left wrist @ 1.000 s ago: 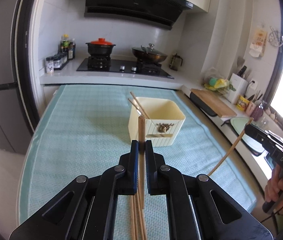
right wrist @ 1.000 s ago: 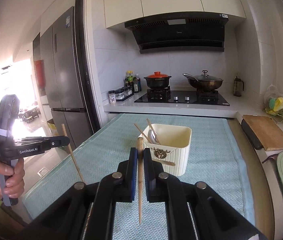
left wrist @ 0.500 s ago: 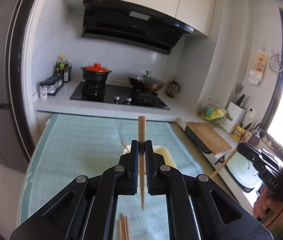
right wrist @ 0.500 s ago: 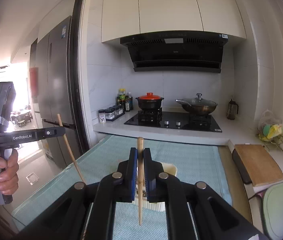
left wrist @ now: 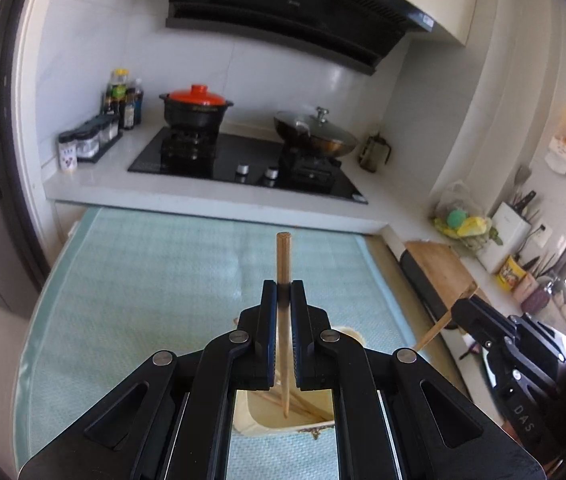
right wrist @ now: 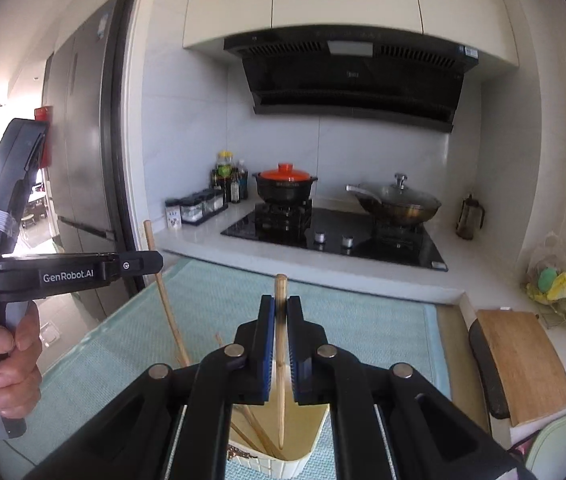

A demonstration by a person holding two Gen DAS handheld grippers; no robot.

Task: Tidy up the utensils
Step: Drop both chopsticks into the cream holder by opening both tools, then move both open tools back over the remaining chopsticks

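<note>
My left gripper [left wrist: 283,285] is shut on a wooden chopstick [left wrist: 283,256] that stands upright, its lower tip hanging over the open cream utensil holder [left wrist: 251,426] just below the jaws. My right gripper [right wrist: 280,302] is shut on another wooden chopstick [right wrist: 281,360], also upright, with its tip inside the same holder [right wrist: 307,450]. Several chopsticks lie inside the holder. The left gripper also shows in the right wrist view [right wrist: 139,263], and the right one in the left wrist view [left wrist: 461,308].
A light blue mat [left wrist: 143,280] covers the table. Behind it is a counter with a black hob [left wrist: 243,164], an orange-lidded pot [left wrist: 197,110], a wok [left wrist: 315,134] and spice jars [left wrist: 87,144]. A cutting board [right wrist: 523,360] lies at the right.
Both grippers rose and moved forward over the holder, each keeping its chopstick. The holder went from in front of the jaws to below them, and the loose chopsticks on the mat left the left view.
</note>
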